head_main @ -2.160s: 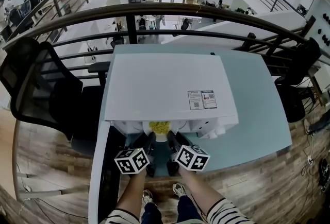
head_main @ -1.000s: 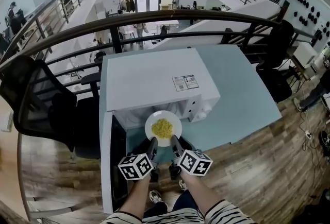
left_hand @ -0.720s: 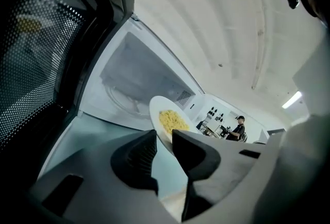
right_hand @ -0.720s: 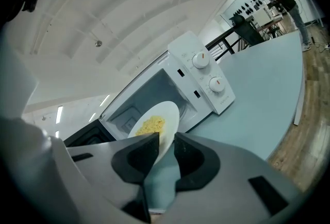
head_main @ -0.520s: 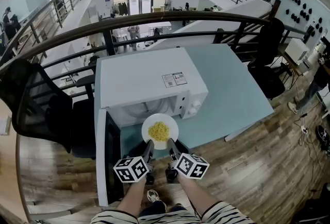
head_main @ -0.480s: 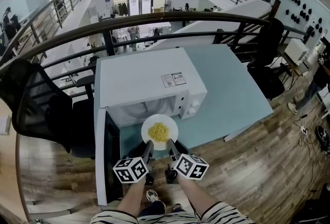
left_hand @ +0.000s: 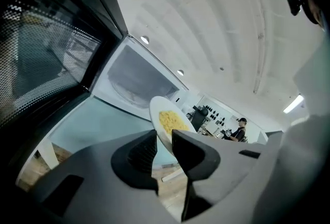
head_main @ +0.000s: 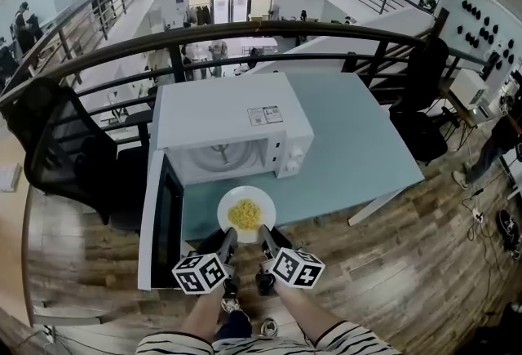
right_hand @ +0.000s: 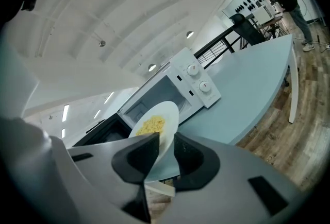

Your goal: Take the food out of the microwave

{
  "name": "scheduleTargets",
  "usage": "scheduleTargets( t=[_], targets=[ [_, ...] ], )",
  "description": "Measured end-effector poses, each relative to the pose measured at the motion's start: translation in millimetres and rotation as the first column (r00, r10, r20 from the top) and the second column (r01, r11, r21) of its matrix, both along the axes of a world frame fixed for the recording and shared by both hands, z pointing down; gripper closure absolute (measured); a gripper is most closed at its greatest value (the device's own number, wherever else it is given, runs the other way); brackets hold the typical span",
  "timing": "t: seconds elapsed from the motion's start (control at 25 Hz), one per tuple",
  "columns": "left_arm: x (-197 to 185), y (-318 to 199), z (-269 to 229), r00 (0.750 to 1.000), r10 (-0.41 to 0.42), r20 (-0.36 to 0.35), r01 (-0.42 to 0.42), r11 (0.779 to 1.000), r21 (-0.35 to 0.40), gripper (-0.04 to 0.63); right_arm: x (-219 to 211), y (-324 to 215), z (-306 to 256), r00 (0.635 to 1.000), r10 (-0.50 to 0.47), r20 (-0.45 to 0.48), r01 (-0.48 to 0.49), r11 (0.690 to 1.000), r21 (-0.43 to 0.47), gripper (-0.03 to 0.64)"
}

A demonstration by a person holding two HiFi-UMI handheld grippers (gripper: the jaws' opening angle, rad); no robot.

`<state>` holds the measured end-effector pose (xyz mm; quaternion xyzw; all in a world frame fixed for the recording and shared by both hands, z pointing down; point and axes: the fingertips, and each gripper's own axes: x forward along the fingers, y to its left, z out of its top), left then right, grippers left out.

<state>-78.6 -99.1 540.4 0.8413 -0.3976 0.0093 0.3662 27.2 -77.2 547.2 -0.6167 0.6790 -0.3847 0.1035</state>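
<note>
Your left claw [head_main: 230, 234] and right claw [head_main: 264, 232] each grip the plate [head_main: 226, 209] of yellow food [head_main: 245, 214], outside the open microwave [head_main: 232, 125].

No words or numbers can be read. A small printed label [head_main: 265, 115] lies on top of the white microwave [head_main: 212, 121], its print too fine to make out. The cubes [head_main: 200, 273] on the left tool [head_main: 229, 237] and right tool [head_main: 264, 232] show only black-and-white square patterns.
</note>
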Motion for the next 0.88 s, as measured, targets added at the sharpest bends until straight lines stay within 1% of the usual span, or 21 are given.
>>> scheduleTargets(
  t=[0.48,0.88],
  targets=[
    [-17.7,72.6,-5.6,0.998,-0.067,0.001,0.067,0.998,0.006,0.492,-16.1,64.9,-5.3,0.998,-0.061,0.005,0.061,0.998,0.007,0.518],
    [-21.2,116.6,-5.2,0.996,-0.084,0.003,0.084,0.996,0.009,0.492,-19.2,107.7,-4.5,0.996,-0.082,0.022,0.082,0.997,0.006,0.52]
  ],
)
